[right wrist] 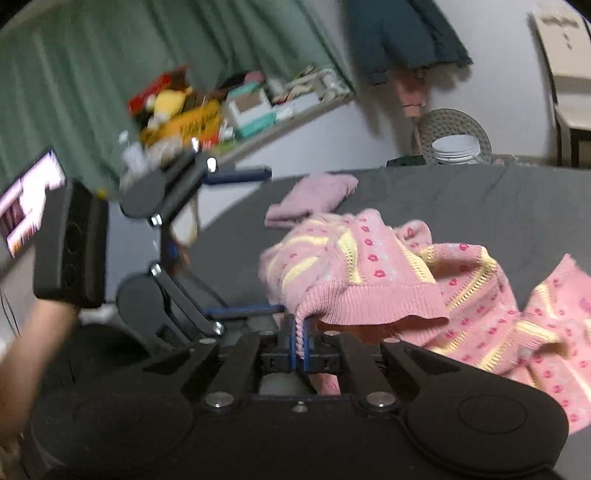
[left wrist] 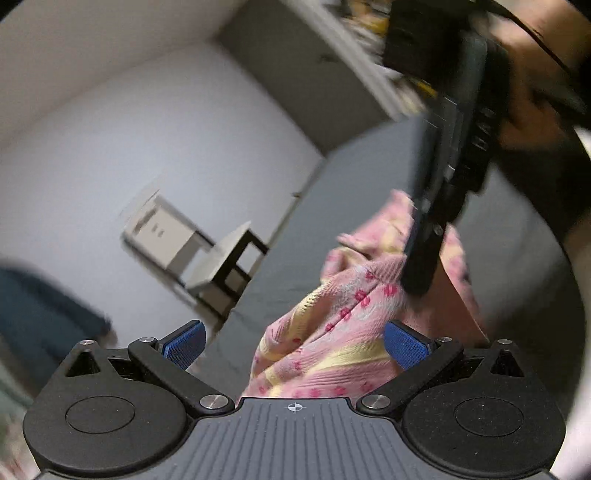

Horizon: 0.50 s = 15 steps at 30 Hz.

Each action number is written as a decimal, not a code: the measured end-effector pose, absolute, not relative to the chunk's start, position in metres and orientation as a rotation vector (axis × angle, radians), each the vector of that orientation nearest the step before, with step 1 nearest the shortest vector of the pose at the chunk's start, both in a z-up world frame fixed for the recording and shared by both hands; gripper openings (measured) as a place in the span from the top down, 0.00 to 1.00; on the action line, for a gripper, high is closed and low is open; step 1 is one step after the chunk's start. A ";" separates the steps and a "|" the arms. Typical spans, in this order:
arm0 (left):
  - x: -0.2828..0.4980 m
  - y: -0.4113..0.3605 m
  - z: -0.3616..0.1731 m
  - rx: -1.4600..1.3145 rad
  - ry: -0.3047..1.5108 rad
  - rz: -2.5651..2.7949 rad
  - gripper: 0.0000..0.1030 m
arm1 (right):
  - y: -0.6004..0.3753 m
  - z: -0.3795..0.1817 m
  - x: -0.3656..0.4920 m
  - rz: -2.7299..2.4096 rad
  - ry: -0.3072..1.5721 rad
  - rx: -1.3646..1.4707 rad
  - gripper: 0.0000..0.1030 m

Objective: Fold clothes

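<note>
A pink knit sweater [right wrist: 369, 266] with yellow stripes and red dots lies bunched on the grey bed sheet [right wrist: 461, 199]. My right gripper [right wrist: 301, 339] is shut on its ribbed hem and lifts that edge. In the left wrist view the right gripper [left wrist: 419, 284] reaches down from the upper right with the sweater [left wrist: 332, 332] hanging around it. My left gripper [left wrist: 294, 343] is open, and the sweater's folds lie between and just ahead of its blue pads [left wrist: 184, 343]. From the right wrist view the left gripper [right wrist: 275, 240] stands wide open beside the sweater's left edge.
A folded lilac garment [right wrist: 314, 199] lies farther back on the bed. A cluttered shelf [right wrist: 221, 114] and a green curtain [right wrist: 92, 74] are behind. A white bucket [right wrist: 456, 149], a dark blue hanging garment [right wrist: 402, 33] and a small table [left wrist: 221, 266] stand by the wall.
</note>
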<state>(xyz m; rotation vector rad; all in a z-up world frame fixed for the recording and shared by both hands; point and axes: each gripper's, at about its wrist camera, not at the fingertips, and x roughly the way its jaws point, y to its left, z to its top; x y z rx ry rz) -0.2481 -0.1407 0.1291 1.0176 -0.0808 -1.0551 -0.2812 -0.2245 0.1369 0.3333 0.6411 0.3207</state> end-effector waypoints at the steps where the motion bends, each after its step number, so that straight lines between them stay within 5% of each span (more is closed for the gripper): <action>1: -0.254 -0.143 0.127 1.127 -0.087 -1.066 0.00 | -0.222 0.135 -0.283 0.330 0.656 0.334 0.96; 8: -0.263 -0.144 0.133 1.605 -0.070 -1.191 0.00 | -0.195 0.129 -0.284 0.452 0.687 0.340 0.94; 9: -0.263 -0.146 0.136 1.618 -0.055 -1.226 0.00 | -0.198 0.126 -0.283 0.424 0.694 0.353 0.90; 12: -0.268 -0.156 0.133 1.673 -0.054 -1.245 0.00 | -0.210 0.116 -0.282 0.328 0.711 0.423 0.56; 15: -0.270 -0.160 0.132 1.681 -0.074 -1.224 0.00 | -0.231 0.108 -0.282 0.286 0.687 0.575 0.50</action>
